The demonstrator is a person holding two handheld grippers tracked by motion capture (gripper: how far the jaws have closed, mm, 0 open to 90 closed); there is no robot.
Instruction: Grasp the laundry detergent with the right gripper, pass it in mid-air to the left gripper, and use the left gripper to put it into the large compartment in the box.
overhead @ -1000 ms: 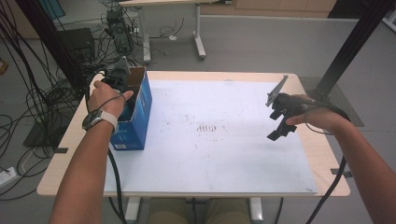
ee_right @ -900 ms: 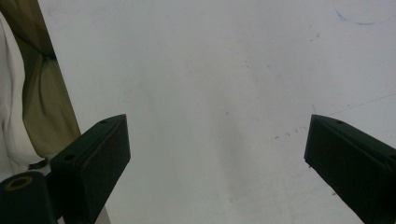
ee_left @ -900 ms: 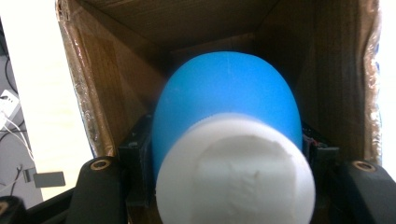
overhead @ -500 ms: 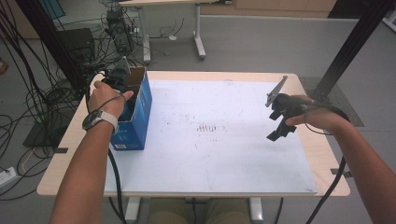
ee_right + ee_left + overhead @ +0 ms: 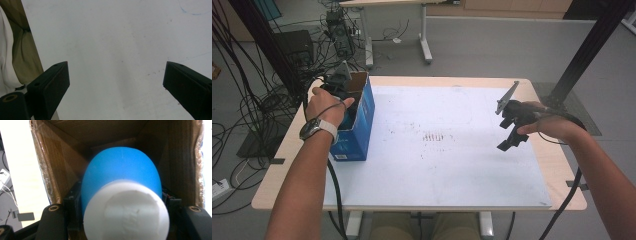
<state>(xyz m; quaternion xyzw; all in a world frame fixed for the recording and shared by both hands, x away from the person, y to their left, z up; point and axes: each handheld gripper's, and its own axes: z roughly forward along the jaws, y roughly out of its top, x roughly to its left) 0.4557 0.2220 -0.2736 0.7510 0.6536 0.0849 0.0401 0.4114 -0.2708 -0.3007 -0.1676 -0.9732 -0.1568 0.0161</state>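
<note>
A blue cardboard box [image 5: 362,127] with an open top stands at the table's left edge. My left gripper [image 5: 343,92] reaches down into it, with a hand over it. In the left gripper view its jaws [image 5: 122,200] are shut on a rounded blue object [image 5: 120,167] with a white end [image 5: 125,212], held inside the box's brown walls [image 5: 53,170]. My right gripper [image 5: 506,134] hovers over the right part of the white sheet [image 5: 437,165]. In the right gripper view it [image 5: 116,72] is open, with nothing between its jaws.
The white sheet covers most of the wooden table [image 5: 557,165] and bears faint dark marks [image 5: 434,136] near its middle. Cables [image 5: 257,100] and equipment lie on the floor to the left. A black post [image 5: 584,50] rises at the right rear.
</note>
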